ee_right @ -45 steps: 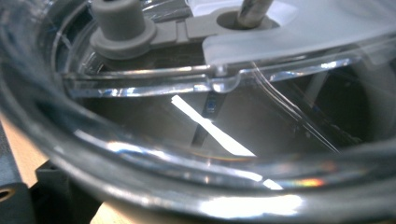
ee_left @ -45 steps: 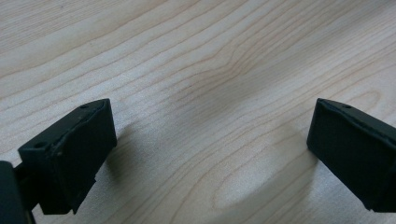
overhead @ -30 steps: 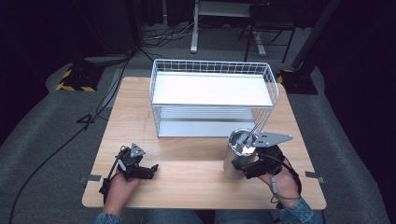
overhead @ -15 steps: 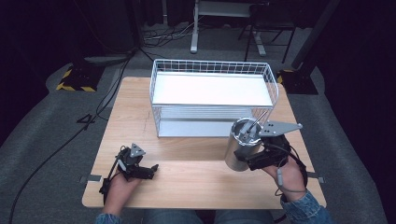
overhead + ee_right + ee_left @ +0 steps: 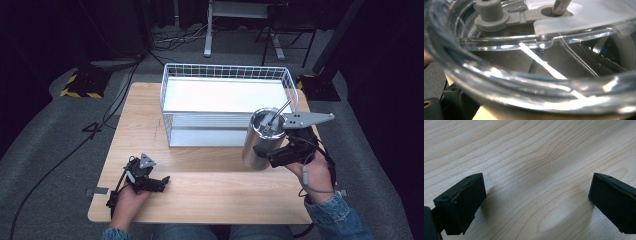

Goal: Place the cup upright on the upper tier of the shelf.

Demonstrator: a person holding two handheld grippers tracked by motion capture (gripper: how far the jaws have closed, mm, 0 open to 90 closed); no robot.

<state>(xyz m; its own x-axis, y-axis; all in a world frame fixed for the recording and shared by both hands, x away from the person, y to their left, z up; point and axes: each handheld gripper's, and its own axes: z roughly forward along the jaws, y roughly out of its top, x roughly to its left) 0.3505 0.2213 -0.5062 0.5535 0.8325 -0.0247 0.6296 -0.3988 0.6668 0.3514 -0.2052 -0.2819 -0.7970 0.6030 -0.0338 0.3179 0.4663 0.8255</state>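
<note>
The right hand-held gripper (image 5: 264,151) grips an unlabelled steel tumbler (image 5: 262,137) with a clear lid and straw, near the table's (image 5: 210,175) right edge; the left hand-held gripper (image 5: 162,181) rests open.

The wire basket (image 5: 227,105) takes up the far middle of the bench (image 5: 210,192), its tall mesh walls blocking any level pass; entry is from above, through its open top. Bare wood runs along the near half of the bench, broad between the left tool (image 5: 150,181) and the steel tumbler (image 5: 263,140). The tumbler, held off the bench by the right tool (image 5: 270,152), stands just before the basket's near right corner, its straw (image 5: 276,114) slanting up beside the rim. A narrow strip stays free left of the basket. Under the left tool's wide-apart jaws lies plain wood.
</note>
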